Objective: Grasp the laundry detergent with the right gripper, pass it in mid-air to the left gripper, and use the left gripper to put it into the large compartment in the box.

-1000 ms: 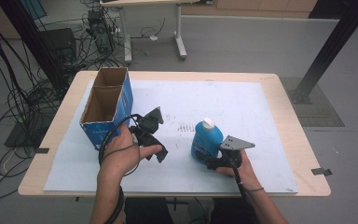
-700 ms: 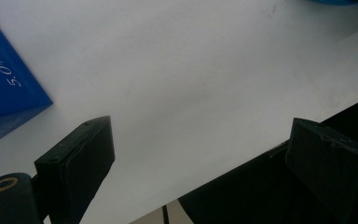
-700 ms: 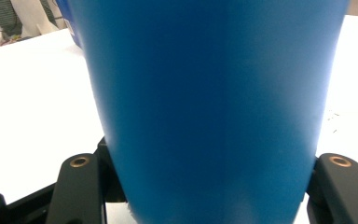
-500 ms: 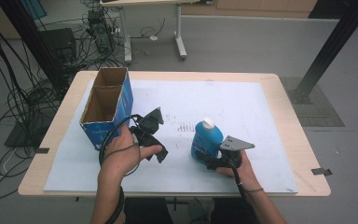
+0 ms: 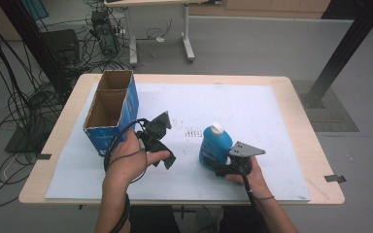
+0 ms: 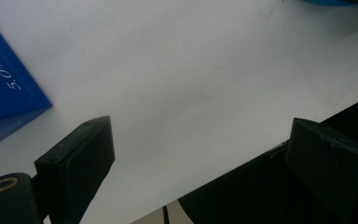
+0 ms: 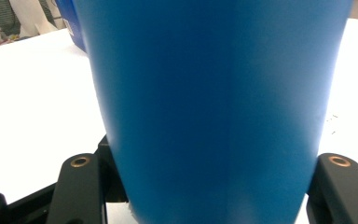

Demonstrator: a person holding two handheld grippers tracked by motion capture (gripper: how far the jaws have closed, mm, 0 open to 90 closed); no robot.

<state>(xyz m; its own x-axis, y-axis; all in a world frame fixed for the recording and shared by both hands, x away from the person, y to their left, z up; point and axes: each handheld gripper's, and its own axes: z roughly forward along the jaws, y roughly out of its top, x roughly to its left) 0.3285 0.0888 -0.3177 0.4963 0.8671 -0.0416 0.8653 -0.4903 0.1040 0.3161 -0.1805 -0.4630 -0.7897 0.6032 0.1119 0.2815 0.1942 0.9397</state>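
A blue bottle [image 5: 216,145] with a white cap stands upright on the white sheet [image 5: 262,116], right of the middle. My right gripper [image 5: 213,164] is shut on its lower body from the near side. In the right gripper view the bottle [image 7: 214,107] sits between both jaws of that gripper [image 7: 209,186]. My left gripper [image 5: 165,154] is held just above the sheet beside the blue cardboard box [image 5: 111,114]. In the left gripper view that gripper [image 6: 200,158] stands open with only bare sheet between its jaws.
The open-topped box has two compartments and stands at the table's left; its blue corner [image 6: 4,84] is near my left jaw. The wooden table [image 5: 315,145] frames the sheet. Cables and desk legs lie on the floor beyond the far edge.
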